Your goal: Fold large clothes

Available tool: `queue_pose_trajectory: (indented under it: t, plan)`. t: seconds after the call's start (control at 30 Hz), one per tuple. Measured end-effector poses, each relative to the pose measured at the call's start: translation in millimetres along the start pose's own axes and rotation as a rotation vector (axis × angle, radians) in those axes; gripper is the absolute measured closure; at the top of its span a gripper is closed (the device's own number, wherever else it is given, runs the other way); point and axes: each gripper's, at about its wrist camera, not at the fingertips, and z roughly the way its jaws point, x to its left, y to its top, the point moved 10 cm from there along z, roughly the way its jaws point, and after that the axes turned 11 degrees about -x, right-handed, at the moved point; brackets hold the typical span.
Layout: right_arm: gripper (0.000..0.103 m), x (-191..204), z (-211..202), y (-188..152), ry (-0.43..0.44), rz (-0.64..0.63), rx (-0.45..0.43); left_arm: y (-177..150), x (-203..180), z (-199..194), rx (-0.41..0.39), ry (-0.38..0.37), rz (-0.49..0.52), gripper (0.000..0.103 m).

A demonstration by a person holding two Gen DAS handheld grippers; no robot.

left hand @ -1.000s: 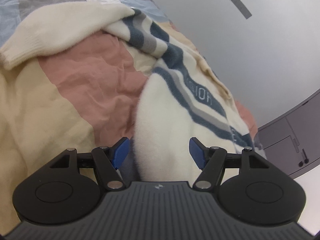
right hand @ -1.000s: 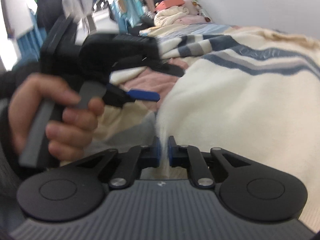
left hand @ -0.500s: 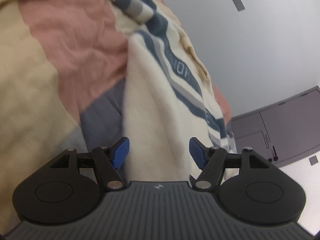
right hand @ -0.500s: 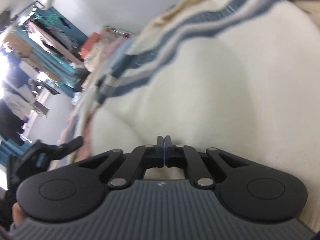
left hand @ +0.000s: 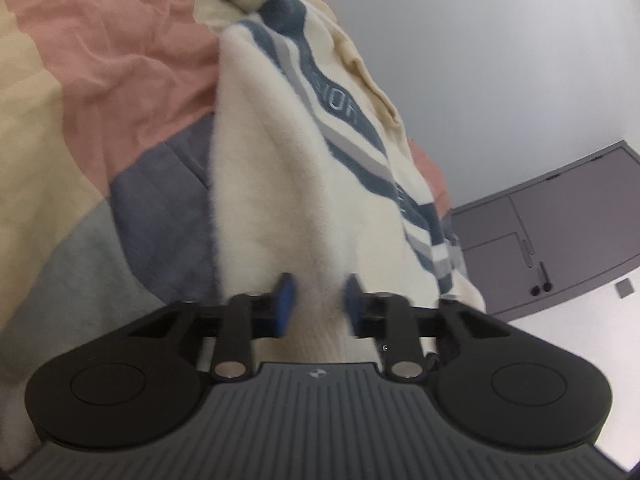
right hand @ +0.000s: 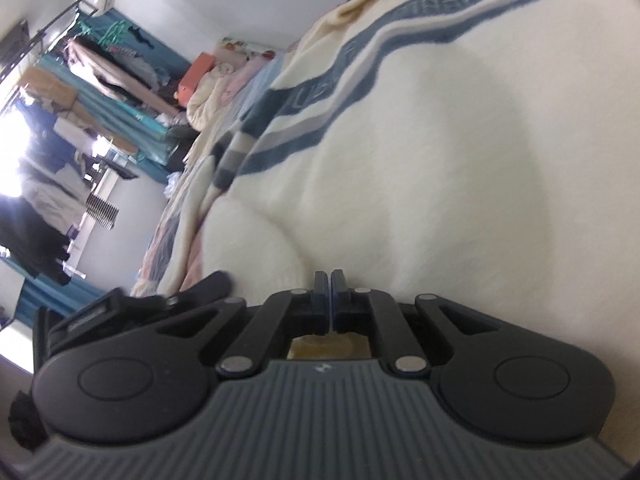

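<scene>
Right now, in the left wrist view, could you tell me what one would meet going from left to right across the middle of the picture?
Patchwork bedspread → cream sweater with its blue and grey stripes → plain grey wall → grey cabinet.

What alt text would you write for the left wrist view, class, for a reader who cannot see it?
The left gripper is closing on a fold of the cream sweater with blue and grey stripes. The sweater lies on a patchwork bedspread, with a pale wall and grey cabinet behind.
</scene>
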Motion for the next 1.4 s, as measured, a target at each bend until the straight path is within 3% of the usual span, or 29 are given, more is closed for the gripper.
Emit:
queue_pose_trajectory:
  t: [0.07, 0.2, 0.37, 0.47, 0.6, 0.67, 0.83, 0.93, 1.1, 1.17, 1.27, 1.33, 1.37, 1.4]
  plan:
    - [0.098, 4.6, 1.3, -2.9, 0.004, -0.014, 0.005, 3.0, 1.2, -7.9, -0.017, 0.004, 0.006, 0.089]
    - [0.097, 17.3, -0.4, -7.1, 0.037, -0.038, 0.017, 15.2, -2.5, -41.3, -0.096, -0.016, -0.039, 0.091]
    - [0.096, 51.4, -2.7, -30.3, 0.149, -0.095, 0.081, 26.4, 0.9, -74.9, -0.149, -0.006, -0.101, 0.094]
    - [0.097, 66.7, -1.0, -50.2, 0.17, -0.141, 0.121, 28.8, 16.0, -91.6, -0.171, 0.044, -0.137, 0.095]
    - [0.097, 73.3, 4.8, -67.4, 0.151, -0.238, 0.165, 23.8, 57.0, -103.4, -0.2, 0.211, -0.257, 0.096]
    - [0.097, 72.6, 10.4, -76.6, 0.134, -0.26, 0.201, 22.1, 69.4, -99.8, -0.186, 0.256, -0.275, 0.096]
    - [0.096, 76.5, 7.9, -82.1, 0.115, -0.31, 0.208, 17.3, 70.1, -89.9, -0.155, 0.265, -0.243, 0.095]
    - [0.096, 78.9, -8.7, -69.3, 0.098, -0.29, 0.16, 14.3, 64.7, -91.2, -0.152, 0.256, -0.221, 0.092]
    - [0.096, 59.7, -57.5, -36.6, 0.014, -0.251, 0.026, 14.5, 56.8, -90.5, -0.166, 0.226, -0.21, 0.071]
    - [0.096, 43.5, -78.0, -17.8, -0.04, -0.191, -0.046, 15.4, 55.0, -90.9, -0.172, 0.223, -0.209, 0.062]
    - [0.095, 13.9, -107.4, 8.1, -0.117, -0.061, -0.156, 14.9, 54.6, -91.6, -0.17, 0.225, -0.202, 0.06]
    - [0.095, -1.8, -125.1, 22.6, -0.118, 0.023, -0.225, 13.9, 54.1, -89.8, -0.163, 0.226, -0.202, 0.059]
    - [0.089, -9.5, -132.9, 28.9, -0.124, 0.063, -0.258, 12.9, 54.1, -88.9, -0.157, 0.223, -0.204, 0.058]
    - [0.072, -16.9, -139.1, 33.7, -0.138, 0.095, -0.287, 12.2, 54.4, -87.0, -0.151, 0.225, -0.204, 0.058]
